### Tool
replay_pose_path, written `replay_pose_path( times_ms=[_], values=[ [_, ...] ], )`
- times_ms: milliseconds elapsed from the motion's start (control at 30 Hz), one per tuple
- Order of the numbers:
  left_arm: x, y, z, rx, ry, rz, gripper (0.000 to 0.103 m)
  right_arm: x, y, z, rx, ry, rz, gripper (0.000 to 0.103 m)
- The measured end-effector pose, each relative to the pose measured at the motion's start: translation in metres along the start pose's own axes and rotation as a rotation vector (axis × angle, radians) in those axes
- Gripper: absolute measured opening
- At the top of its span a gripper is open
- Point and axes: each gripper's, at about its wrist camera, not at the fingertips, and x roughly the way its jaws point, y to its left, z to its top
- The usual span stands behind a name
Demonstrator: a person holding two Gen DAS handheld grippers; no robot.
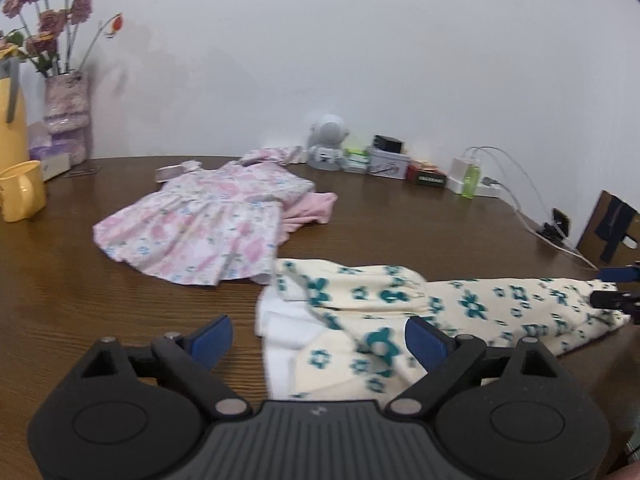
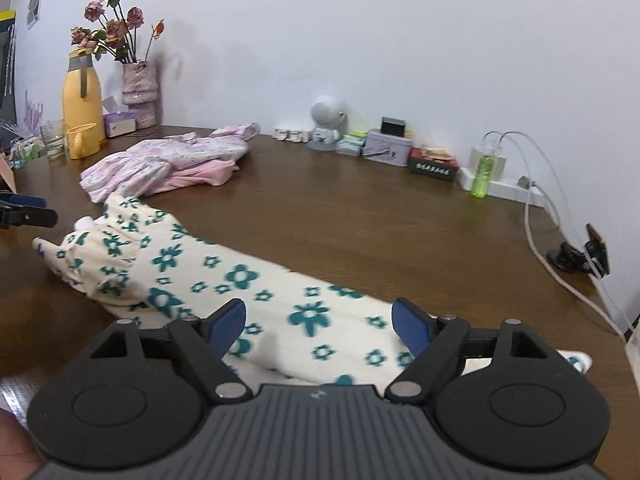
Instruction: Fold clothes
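While the left gripper [image 1: 320,338] and right gripper [image 2: 318,320] both hover released, grasping nothing, the cream teal-flowered garment [image 2: 240,280] lies stretched on the wooden table [image 2: 360,216] beneath them, pink floral dress [image 1: 200,232] beyond

A lived-in room of a home, seen across a brown wooden table [image 2: 360,208] set against a plain white wall [image 2: 360,40].

Household odds and ends line the table's far edge: a vase of dried roses [image 2: 138,88], a yellow thermos jug [image 2: 82,96] with a yellow cup [image 2: 82,140] beside it, a drinking glass [image 2: 53,138], a small grey desk fan [image 2: 326,122], tins and boxes [image 2: 386,146], a green bottle [image 2: 483,176] and a white power strip [image 2: 516,188] with cables. Small children's clothes lie on the wood: a pink floral dress [image 1: 196,228] and a cream garment with teal flowers [image 2: 248,280].
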Motion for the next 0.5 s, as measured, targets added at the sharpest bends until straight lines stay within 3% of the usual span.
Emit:
replay_pose_path(
  times_ms=[100, 200, 433, 500],
  values=[
    [0.004, -0.016, 0.002, 0.041, 0.005, -0.046, 0.093, -0.002, 0.002, -0.005, 0.019, 0.008, 0.003, 0.088],
    [0.013, -0.035, 0.010, 0.097, 0.005, -0.098, 0.093, -0.012, -0.009, -0.011, 0.065, 0.012, -0.053, 0.102],
    [0.054, -0.113, 0.043, 0.269, -0.013, -0.258, 0.091, -0.053, -0.081, -0.048, 0.377, 0.029, -0.221, 0.103],
    [0.067, -0.144, 0.051, 0.342, -0.013, -0.315, 0.083, -0.061, -0.098, -0.063, 0.468, 0.031, -0.239, 0.103]
  ],
)
